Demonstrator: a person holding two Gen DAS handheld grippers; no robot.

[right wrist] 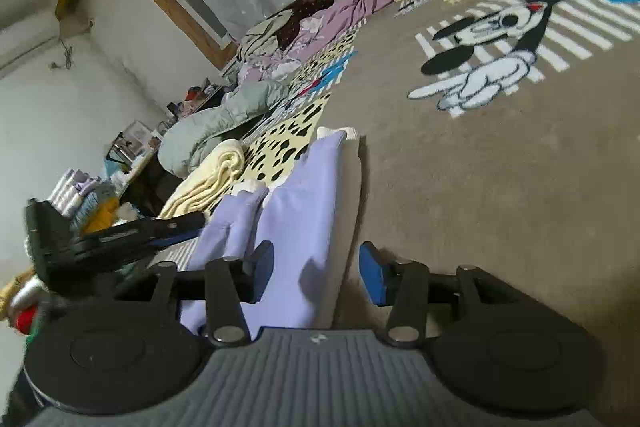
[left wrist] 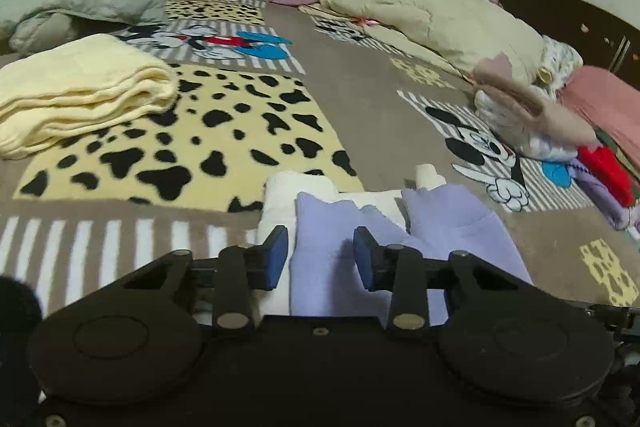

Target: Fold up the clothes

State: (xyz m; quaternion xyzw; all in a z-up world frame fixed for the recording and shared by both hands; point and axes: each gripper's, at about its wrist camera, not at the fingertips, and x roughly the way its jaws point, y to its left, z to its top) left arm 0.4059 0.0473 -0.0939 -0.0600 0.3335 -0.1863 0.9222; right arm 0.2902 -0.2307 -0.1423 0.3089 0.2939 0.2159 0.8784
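Blanket (left wrist: 76,95), cream and folded, lies at far left on the cartoon-print bedspread (left wrist: 360,107). Nearer, the left gripper (left wrist: 321,251) straddles a lavender-and-white garment (left wrist: 320,259), jaws partly apart, pads off the cloth. The right gripper (right wrist: 316,267) brackets the same garment (right wrist: 296,227), jaws moderately wide, not pinching.

tongs (left wrist: 321,255) apart over lilac garment (left wrist: 320,267); cream blanket (left wrist: 76,95) folded left; rug (left wrist: 360,99)
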